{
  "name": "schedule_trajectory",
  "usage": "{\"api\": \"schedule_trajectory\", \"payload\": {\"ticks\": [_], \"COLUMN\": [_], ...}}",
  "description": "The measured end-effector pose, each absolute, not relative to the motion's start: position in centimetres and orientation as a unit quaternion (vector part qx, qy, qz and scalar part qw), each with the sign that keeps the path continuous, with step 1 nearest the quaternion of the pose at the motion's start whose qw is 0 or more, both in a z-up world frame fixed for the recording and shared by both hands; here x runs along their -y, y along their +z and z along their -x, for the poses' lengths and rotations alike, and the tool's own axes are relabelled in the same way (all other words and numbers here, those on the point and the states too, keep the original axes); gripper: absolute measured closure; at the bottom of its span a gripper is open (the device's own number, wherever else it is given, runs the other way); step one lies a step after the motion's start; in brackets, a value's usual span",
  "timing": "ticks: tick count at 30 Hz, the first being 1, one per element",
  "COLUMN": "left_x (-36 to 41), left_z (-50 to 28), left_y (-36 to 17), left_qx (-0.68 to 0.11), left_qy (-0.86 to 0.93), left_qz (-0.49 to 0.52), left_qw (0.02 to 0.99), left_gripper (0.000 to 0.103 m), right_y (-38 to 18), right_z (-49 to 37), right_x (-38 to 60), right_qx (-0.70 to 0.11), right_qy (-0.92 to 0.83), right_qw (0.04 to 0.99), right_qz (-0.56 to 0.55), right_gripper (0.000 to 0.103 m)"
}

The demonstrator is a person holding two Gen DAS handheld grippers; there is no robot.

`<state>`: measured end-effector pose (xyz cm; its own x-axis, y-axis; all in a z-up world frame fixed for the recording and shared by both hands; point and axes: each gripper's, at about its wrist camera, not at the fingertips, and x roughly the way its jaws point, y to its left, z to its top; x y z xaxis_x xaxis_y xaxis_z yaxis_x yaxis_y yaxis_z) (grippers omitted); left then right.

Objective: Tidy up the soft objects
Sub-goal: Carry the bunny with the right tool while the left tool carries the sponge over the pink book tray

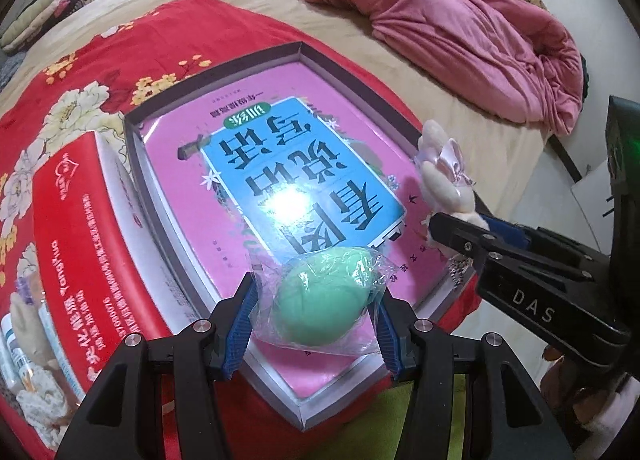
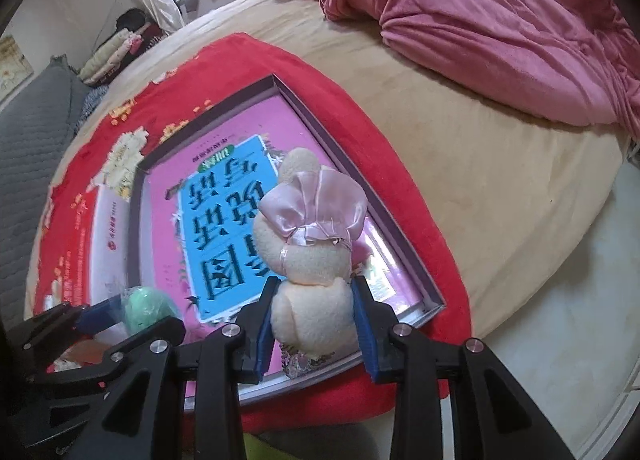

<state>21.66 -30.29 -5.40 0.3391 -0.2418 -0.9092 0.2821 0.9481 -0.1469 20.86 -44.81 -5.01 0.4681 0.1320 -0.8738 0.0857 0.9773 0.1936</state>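
Note:
My left gripper (image 1: 316, 300) is shut on a green soft ball in a clear plastic bag (image 1: 320, 300), held over the near end of a shallow grey tray (image 1: 134, 148) that holds a pink and blue book (image 1: 288, 180). My right gripper (image 2: 314, 324) is shut on a cream plush toy with a pink satin bow (image 2: 312, 244), over the tray's near right corner. The plush toy (image 1: 440, 168) and the right gripper (image 1: 460, 232) also show in the left wrist view. The green ball (image 2: 146, 308) and the left gripper (image 2: 116, 316) show at the lower left of the right wrist view.
The tray lies on a red flowered cloth (image 1: 120, 60) on a beige bed (image 2: 480, 180). A red printed box (image 1: 68, 240) stands left of the tray. A rumpled pink blanket (image 1: 440, 20) lies at the back right. The floor (image 2: 560, 320) is to the right.

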Motion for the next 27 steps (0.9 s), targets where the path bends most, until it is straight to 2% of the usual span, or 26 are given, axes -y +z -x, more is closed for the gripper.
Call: {"api": "schedule_trajectory", "payload": {"ticks": [27], "left_x": [33.2], "left_z": [-21.8], "left_y": [-7.4], "left_qx": [-0.560], "left_qy": [-0.154], "left_qz": [-0.073], "left_qw": [0.811], "left_gripper": [0.047], "right_y": [-3.2], "right_z": [-19.7], "right_x": [47.6], "right_qx": [-0.485], "right_qy": [0.016], "right_qw": [0.862], "right_qz": [-0.148], "right_gripper": [0.063]}}
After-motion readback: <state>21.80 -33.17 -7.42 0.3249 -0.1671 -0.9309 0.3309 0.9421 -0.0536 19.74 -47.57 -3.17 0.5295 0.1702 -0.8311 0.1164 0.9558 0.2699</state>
